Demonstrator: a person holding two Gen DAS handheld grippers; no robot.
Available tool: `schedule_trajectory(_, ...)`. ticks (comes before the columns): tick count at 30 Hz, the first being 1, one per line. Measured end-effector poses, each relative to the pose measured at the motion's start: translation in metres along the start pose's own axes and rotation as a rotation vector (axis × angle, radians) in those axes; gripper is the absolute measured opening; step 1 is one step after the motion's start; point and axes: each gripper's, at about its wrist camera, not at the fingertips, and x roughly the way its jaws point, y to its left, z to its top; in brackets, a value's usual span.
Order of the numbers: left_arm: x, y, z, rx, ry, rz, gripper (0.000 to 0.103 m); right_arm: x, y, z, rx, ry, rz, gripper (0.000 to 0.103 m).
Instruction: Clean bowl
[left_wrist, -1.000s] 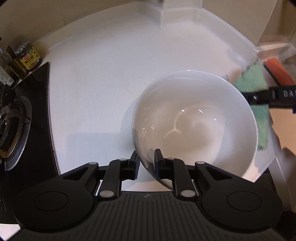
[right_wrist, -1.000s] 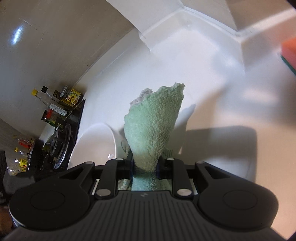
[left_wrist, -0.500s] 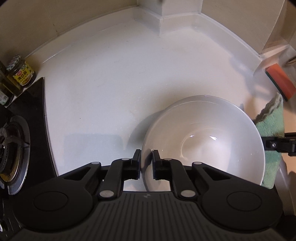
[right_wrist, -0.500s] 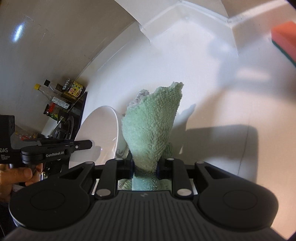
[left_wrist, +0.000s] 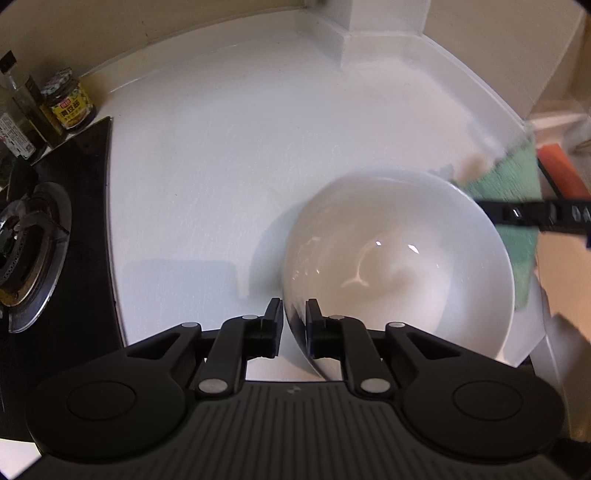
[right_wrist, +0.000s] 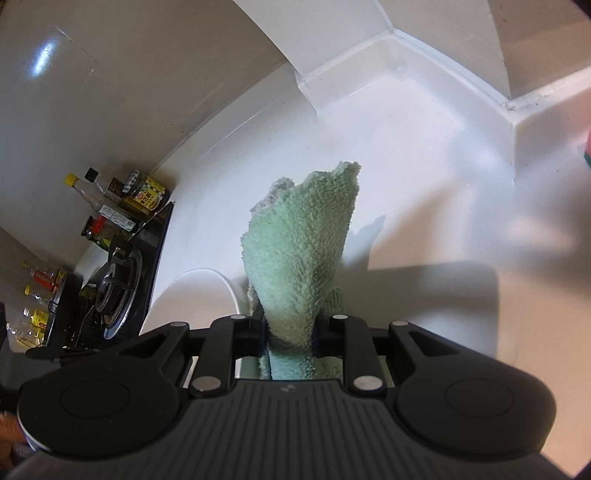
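A white bowl (left_wrist: 402, 266) is held tilted above the white counter. My left gripper (left_wrist: 294, 317) is shut on the bowl's near rim, one finger inside and one outside. My right gripper (right_wrist: 289, 328) is shut on a green towel (right_wrist: 303, 251), which stands up between its fingers. In the left wrist view the towel (left_wrist: 517, 192) and the right gripper (left_wrist: 535, 214) sit at the bowl's right rim, blurred. In the right wrist view the bowl's rim (right_wrist: 207, 291) shows low left of the towel.
A black gas stove (left_wrist: 33, 251) lies at the left with sauce jars and bottles (left_wrist: 66, 99) behind it. An orange sponge (left_wrist: 561, 170) sits at the right. A wall corner (left_wrist: 369, 33) bounds the white counter (left_wrist: 240, 147) at the back.
The bowl has tilted up and its inside faces the left camera more. The right gripper and towel have moved back up to the bowl's right rim.
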Motion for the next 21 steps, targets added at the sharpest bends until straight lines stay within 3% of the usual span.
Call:
schedule_trajectory(9, 0.006, -0.005, 0.011, 0.066, -0.008, 0.024, 0.009, -0.020, -0.006, -0.034, 0.060, 0.038, 0.036, 0.019)
schedule_trajectory(21, 0.008, 0.004, 0.016, 0.029, -0.030, 0.076, 0.010, 0.001, 0.001, -0.005, 0.014, -0.018, 0.034, 0.019)
